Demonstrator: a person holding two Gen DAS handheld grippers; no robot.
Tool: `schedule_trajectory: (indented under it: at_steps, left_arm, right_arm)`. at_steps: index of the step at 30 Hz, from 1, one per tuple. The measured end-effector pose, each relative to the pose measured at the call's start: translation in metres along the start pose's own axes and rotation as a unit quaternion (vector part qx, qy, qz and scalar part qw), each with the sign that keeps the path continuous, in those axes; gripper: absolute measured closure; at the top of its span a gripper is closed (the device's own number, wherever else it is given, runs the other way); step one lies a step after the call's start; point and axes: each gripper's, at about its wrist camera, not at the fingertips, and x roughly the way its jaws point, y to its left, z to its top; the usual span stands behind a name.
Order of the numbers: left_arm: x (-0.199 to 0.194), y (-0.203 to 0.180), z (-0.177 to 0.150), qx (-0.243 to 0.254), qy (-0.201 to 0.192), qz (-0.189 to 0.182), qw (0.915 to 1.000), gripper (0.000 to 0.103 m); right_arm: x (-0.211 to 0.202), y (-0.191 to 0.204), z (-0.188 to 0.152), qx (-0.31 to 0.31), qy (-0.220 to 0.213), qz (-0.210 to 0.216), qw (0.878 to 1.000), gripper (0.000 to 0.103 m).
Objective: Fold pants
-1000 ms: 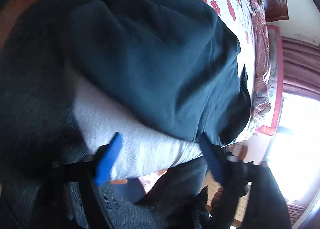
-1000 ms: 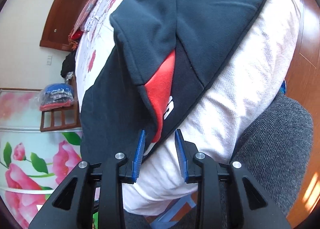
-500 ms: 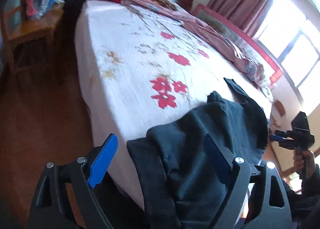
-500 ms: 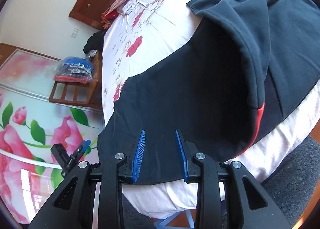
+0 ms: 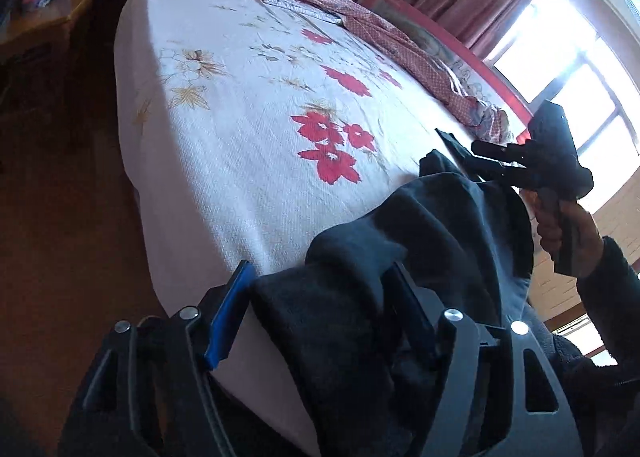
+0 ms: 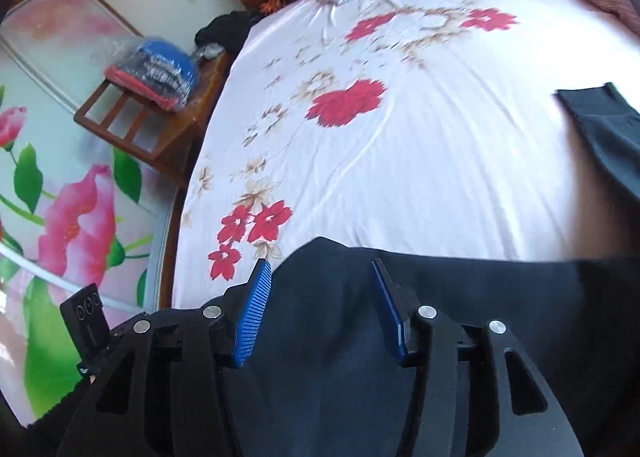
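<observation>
At the near edge of the bed [image 5: 224, 145] lies one pair of dark pants [image 5: 420, 233], its long axis running along that edge from left to right. The left tool [image 5: 320, 297] is spread around a bunched fold at its end. The right tool [image 6: 320, 289] is also spread, over the flat cloth, and I judge both equally near.

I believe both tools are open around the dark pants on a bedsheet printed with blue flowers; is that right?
Not quite: the flowers on the bedsheet are red, as the right wrist view shows. Both the left tool and right tool are indeed open around the dark pants.
</observation>
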Motion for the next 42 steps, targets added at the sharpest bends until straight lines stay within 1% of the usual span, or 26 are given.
schedule_trajectory:
  at_steps: [3, 4, 6, 9, 11, 12, 13, 15, 17, 18, 19, 21, 23, 24, 26, 29, 30, 31, 33, 34, 35, 36, 38, 39, 40, 42]
  left_arm:
    - [-0.003, 0.008, 0.001, -0.051, 0.007, -0.001, 0.9986, 0.055]
    - [-0.004, 0.006, -0.001, -0.058, 0.007, 0.012, 0.9982, 0.060]
    - [-0.009, 0.000, -0.002, -0.069, 0.002, 0.042, 0.9967, 0.066]
    - [-0.022, -0.007, -0.006, -0.103, -0.015, 0.081, 0.9912, 0.071]
    - [-0.031, -0.016, -0.009, -0.107, -0.028, 0.113, 0.9874, 0.071]
    - [-0.033, -0.021, -0.011, -0.103, -0.032, 0.133, 0.9853, 0.071]
    - [-0.034, -0.022, -0.013, -0.097, -0.032, 0.148, 0.9836, 0.071]
    - [-0.025, -0.016, -0.014, -0.094, -0.012, 0.162, 0.9822, 0.070]
    - [-0.017, -0.005, -0.016, -0.112, -0.003, 0.165, 0.9800, 0.068]
    - [-0.018, -0.006, -0.014, -0.112, 0.001, 0.169, 0.9792, 0.064]
    - [-0.024, -0.008, -0.012, -0.114, 0.002, 0.185, 0.9762, 0.052]
    - [-0.044, -0.017, -0.008, -0.120, -0.018, 0.244, 0.9621, 0.036]
    - [-0.071, -0.034, -0.006, -0.119, -0.056, 0.337, 0.9322, 0.035]
    - [-0.085, -0.048, -0.006, -0.114, -0.081, 0.353, 0.9253, 0.034]
    - [-0.094, -0.077, -0.003, -0.097, -0.106, 0.292, 0.9456, 0.033]
    - [-0.065, -0.132, 0.002, -0.004, -0.091, 0.216, 0.9720, 0.030]
    - [-0.046, -0.145, 0.002, 0.036, -0.085, 0.214, 0.9726, 0.030]
    - [-0.025, -0.151, 0.000, 0.064, -0.068, 0.223, 0.9702, 0.030]
    - [0.021, -0.133, -0.006, 0.065, 0.003, 0.264, 0.9623, 0.032]
    - [0.037, -0.113, -0.010, 0.036, 0.044, 0.274, 0.9600, 0.034]
    - [0.043, -0.092, -0.017, 0.000, 0.053, 0.251, 0.9665, 0.034]
    - [0.040, -0.083, -0.021, -0.007, 0.025, 0.234, 0.9719, 0.034]
    - [0.041, -0.090, -0.022, 0.020, 0.032, 0.256, 0.9659, 0.033]
    - [0.042, -0.092, -0.020, 0.017, 0.037, 0.266, 0.9630, 0.033]
    - [0.043, -0.093, -0.020, 0.011, 0.039, 0.269, 0.9624, 0.030]
    - [0.046, -0.092, -0.018, 0.005, 0.040, 0.266, 0.9632, 0.026]
  right_arm:
    - [0.041, 0.009, 0.003, -0.063, 0.059, -0.054, 0.995, 0.045]
    - [0.049, 0.011, -0.003, -0.080, 0.069, -0.066, 0.992, 0.059]
    - [0.048, 0.020, -0.009, -0.114, 0.062, -0.087, 0.988, 0.072]
    - [0.024, 0.030, -0.006, -0.118, 0.006, -0.103, 0.988, 0.092]
    - [0.019, 0.030, -0.003, -0.106, -0.025, -0.106, 0.988, 0.095]
    - [0.025, 0.030, -0.002, -0.112, -0.028, -0.124, 0.986, 0.103]
    - [0.038, 0.027, -0.003, -0.122, -0.024, -0.144, 0.982, 0.103]
    - [0.061, 0.005, -0.005, -0.086, -0.009, -0.122, 0.989, 0.103]
    - [0.047, -0.004, -0.003, -0.040, -0.042, -0.101, 0.993, 0.103]
    - [0.034, -0.005, -0.003, -0.025, -0.057, -0.101, 0.993, 0.103]
    - [0.017, -0.006, -0.005, -0.014, -0.075, -0.087, 0.993, 0.103]
    - [-0.017, -0.007, -0.015, 0.005, -0.105, -0.019, 0.994, 0.103]
    - [-0.033, 0.000, -0.029, -0.007, -0.095, 0.031, 0.995, 0.103]
    - [-0.034, 0.005, -0.038, -0.021, -0.081, 0.043, 0.996, 0.103]
    - [-0.026, 0.014, -0.055, -0.046, -0.062, 0.057, 0.995, 0.103]
    - [0.008, 0.013, -0.069, -0.049, -0.028, 0.014, 0.998, 0.102]
    - [0.024, 0.005, -0.071, -0.035, -0.011, 0.014, 0.999, 0.100]
    - [0.028, -0.002, -0.074, -0.024, -0.029, 0.030, 0.999, 0.101]
    - [0.025, -0.008, -0.075, -0.005, -0.028, 0.048, 0.998, 0.101]
    - [0.019, -0.005, -0.071, -0.006, -0.015, 0.040, 0.999, 0.101]
    - [0.010, 0.000, -0.067, -0.017, -0.009, 0.014, 1.000, 0.100]
    - [-0.005, 0.002, -0.061, -0.030, -0.024, -0.008, 0.999, 0.091]
    - [-0.038, -0.004, -0.044, -0.045, -0.071, -0.061, 0.995, 0.060]
    - [-0.050, -0.008, -0.033, -0.061, -0.092, -0.129, 0.986, 0.034]
    - [-0.057, -0.011, -0.021, -0.091, -0.109, -0.204, 0.969, 0.027]
    - [-0.043, -0.021, 0.000, -0.178, -0.083, -0.363, 0.911, 0.027]
